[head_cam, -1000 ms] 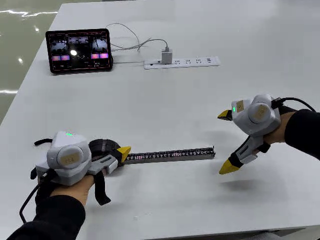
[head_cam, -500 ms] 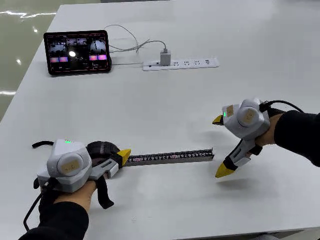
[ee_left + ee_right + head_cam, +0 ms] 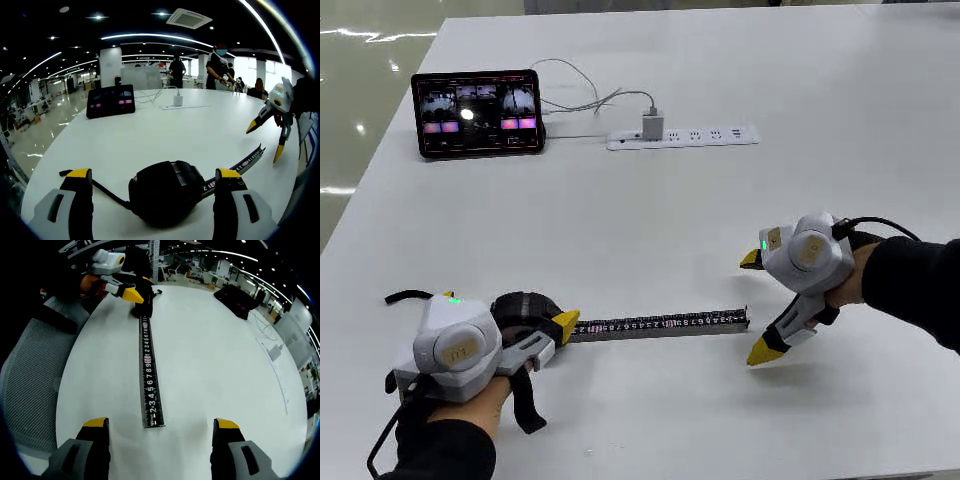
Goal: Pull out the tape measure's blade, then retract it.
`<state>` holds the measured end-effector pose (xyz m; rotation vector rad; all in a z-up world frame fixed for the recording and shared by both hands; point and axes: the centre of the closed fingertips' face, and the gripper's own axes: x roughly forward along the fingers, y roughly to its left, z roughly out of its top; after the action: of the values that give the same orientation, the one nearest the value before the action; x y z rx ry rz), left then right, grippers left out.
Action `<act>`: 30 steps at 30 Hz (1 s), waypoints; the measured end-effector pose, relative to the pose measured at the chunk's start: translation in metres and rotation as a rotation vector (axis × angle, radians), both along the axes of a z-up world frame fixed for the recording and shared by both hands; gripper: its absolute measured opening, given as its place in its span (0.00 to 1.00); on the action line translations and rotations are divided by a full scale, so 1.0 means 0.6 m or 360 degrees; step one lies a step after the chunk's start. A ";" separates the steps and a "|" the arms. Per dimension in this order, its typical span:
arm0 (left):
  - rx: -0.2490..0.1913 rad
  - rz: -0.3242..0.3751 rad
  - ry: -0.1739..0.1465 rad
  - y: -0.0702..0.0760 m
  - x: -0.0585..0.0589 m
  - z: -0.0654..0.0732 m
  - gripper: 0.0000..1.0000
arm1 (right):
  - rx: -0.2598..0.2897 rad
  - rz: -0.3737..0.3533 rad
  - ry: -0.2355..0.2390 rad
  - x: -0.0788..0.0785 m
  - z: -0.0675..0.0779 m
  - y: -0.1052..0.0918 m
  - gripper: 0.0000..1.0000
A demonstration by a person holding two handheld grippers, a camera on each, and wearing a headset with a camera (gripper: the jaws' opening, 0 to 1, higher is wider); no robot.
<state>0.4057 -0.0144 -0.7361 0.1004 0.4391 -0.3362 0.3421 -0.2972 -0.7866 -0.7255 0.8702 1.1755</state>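
The tape measure's black round case (image 3: 523, 312) lies on the white table (image 3: 650, 220) at the front left. Its blade (image 3: 660, 323) is drawn out flat to the right, and the blade's end hook (image 3: 746, 318) rests on the table. My left gripper (image 3: 510, 310) stands open, and the case (image 3: 167, 192) sits between its yellow-tipped jaws without being pinched. My right gripper (image 3: 756, 305) is open just right of the hook. In the right gripper view the blade's end (image 3: 152, 422) lies between and slightly ahead of the right gripper's (image 3: 157, 424) jaws.
A tablet (image 3: 478, 110) with a lit screen stands at the back left. Next to it lies a white power strip (image 3: 685, 135) with a charger and cables. The table's front edge is close below both hands. People (image 3: 218, 65) stand far behind the table.
My right gripper has come down and left, closer to the blade's end. The blade's length and the left gripper look the same. The head camera shifted slightly.
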 end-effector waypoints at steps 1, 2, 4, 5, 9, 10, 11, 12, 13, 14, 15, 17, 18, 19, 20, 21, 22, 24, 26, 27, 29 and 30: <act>-0.0001 0.0001 0.0001 0.000 0.000 0.000 0.99 | 0.0003 0.0010 -0.0006 0.000 0.000 0.001 0.80; -0.0003 0.0002 0.0004 -0.001 0.000 -0.001 0.99 | 0.0008 0.0027 -0.0006 -0.001 0.001 0.002 0.74; -0.0002 0.0005 0.0006 0.000 0.000 -0.002 0.99 | 0.0006 0.0039 0.0002 -0.004 0.000 0.003 0.67; -0.0004 0.0006 0.0007 0.001 0.000 -0.003 0.99 | 0.0007 0.0043 0.0003 -0.005 0.000 0.004 0.65; -0.0012 0.0014 0.0014 0.002 0.000 -0.003 0.99 | 0.0006 0.0077 0.0007 -0.011 0.000 0.006 0.51; -0.0014 0.0016 0.0015 0.002 0.000 -0.004 0.99 | 0.0009 0.0080 0.0007 -0.010 0.000 0.007 0.48; -0.0014 0.0015 0.0016 0.002 0.000 -0.004 0.99 | 0.0010 0.0083 0.0008 -0.011 0.001 0.007 0.44; -0.0013 0.0014 0.0015 0.002 0.000 -0.004 0.99 | 0.0010 0.0085 0.0011 -0.011 0.000 0.008 0.41; -0.0014 0.0014 0.0014 0.002 0.001 -0.004 0.99 | 0.0009 0.0089 0.0009 -0.011 0.000 0.008 0.40; -0.0013 0.0013 0.0015 0.002 0.000 -0.004 0.99 | 0.0009 0.0089 0.0010 -0.011 0.000 0.008 0.39; -0.0013 0.0013 0.0015 0.002 0.001 -0.004 0.99 | 0.0010 0.0090 0.0016 -0.012 0.000 0.009 0.38; -0.0013 0.0012 0.0015 0.002 0.001 -0.004 0.99 | 0.0001 0.0099 0.0011 -0.013 -0.001 0.009 0.33; -0.0008 0.0010 0.0014 0.001 0.001 -0.004 0.99 | -0.0003 0.0099 0.0011 -0.013 -0.001 0.008 0.32; -0.0004 0.0008 0.0014 0.001 0.001 -0.004 0.99 | -0.0005 0.0095 0.0012 -0.012 -0.002 0.008 0.31; -0.0001 0.0006 0.0014 0.001 0.000 -0.005 0.99 | -0.0005 0.0100 0.0016 -0.014 -0.002 0.008 0.30; -0.0001 0.0006 0.0013 0.001 0.000 -0.005 0.99 | -0.0009 0.0103 0.0019 -0.014 -0.003 0.008 0.28; -0.0001 0.0007 0.0012 0.001 0.001 -0.004 0.99 | -0.0017 0.0105 0.0022 -0.015 -0.004 0.007 0.27; -0.0002 0.0010 0.0010 0.001 0.001 -0.004 0.99 | -0.0027 0.0118 0.0023 -0.017 -0.005 0.008 0.22; -0.0004 0.0011 0.0010 0.002 0.001 -0.003 0.99 | -0.0040 0.0110 0.0029 -0.017 -0.006 0.008 0.21; -0.0005 0.0012 0.0009 0.002 0.001 -0.003 0.99 | -0.0041 0.0117 0.0027 -0.017 -0.006 0.008 0.20; -0.0004 0.0013 0.0008 0.003 0.002 -0.002 0.99 | -0.0045 0.0117 0.0026 -0.017 -0.006 0.008 0.17; -0.0006 0.0014 0.0007 0.004 0.002 -0.002 0.99 | -0.0050 0.0128 0.0021 -0.017 -0.006 0.009 0.17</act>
<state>0.4071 -0.0122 -0.7372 0.0938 0.4430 -0.3287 0.3322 -0.2918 -0.7900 -0.7852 0.8789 1.2412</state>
